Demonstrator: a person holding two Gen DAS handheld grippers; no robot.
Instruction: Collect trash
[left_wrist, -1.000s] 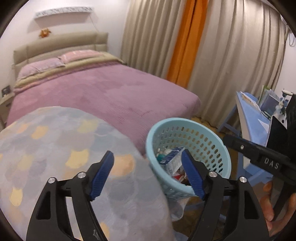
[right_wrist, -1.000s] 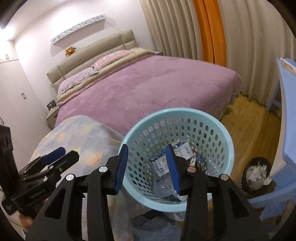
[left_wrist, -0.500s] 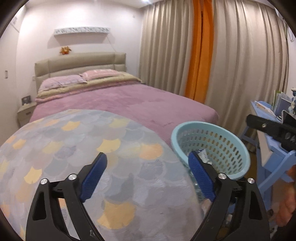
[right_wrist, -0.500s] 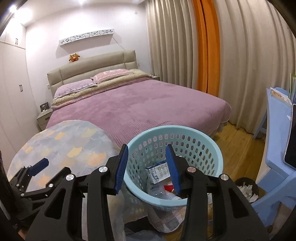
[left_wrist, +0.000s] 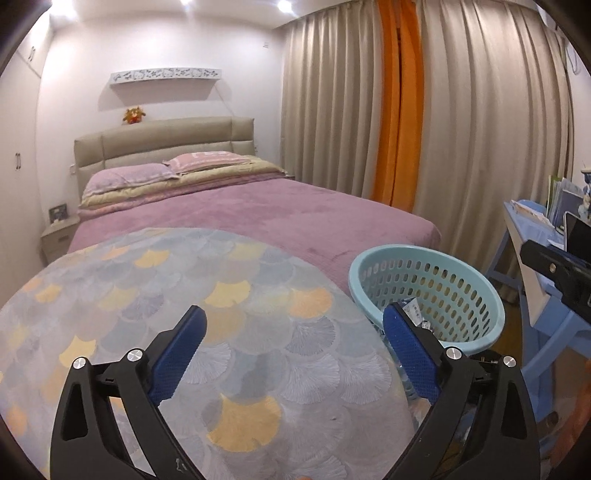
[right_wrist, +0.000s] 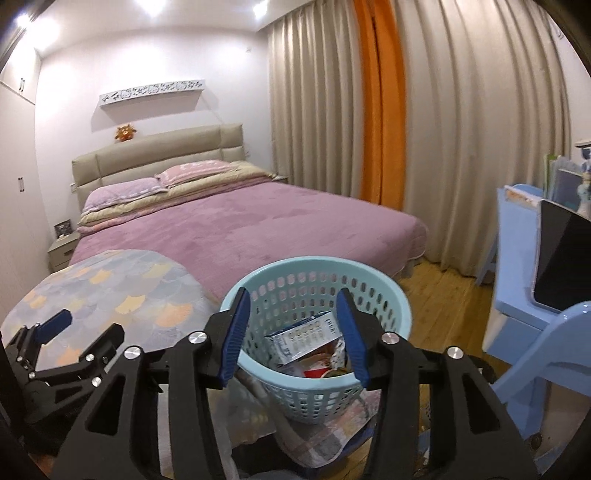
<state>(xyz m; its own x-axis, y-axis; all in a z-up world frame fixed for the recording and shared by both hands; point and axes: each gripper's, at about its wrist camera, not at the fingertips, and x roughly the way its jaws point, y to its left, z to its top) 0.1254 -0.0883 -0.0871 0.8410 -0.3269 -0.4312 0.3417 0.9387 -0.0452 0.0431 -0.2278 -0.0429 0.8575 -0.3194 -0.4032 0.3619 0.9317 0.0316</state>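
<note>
You are pulling both hands back from the teal basket (right_wrist: 317, 332): the left gripper (left_wrist: 293, 354) has just been spreading wide and empty over the round bench (left_wrist: 184, 302), the right gripper (right_wrist: 293, 332) parting, nothing held. The trash (right_wrist: 306, 338) is sitting inside the basket.

My left claw (left_wrist: 293, 338) gaping wide, jaws just opening, empty; my right claw (right_wrist: 293, 321) half-spread, opening, nothing gripped.

round patterned table (left_wrist: 229, 332) top bare, open for passage. turquoise basket (right_wrist: 402, 314) just right of it, mouth unobstructed, carton (right_wrist: 303, 338) and scraps low inside. blue desk (right_wrist: 513, 295) and chair (right_wrist: 546, 354) crowd the right; bed (right_wrist: 240, 236) blocks beyond.
</note>
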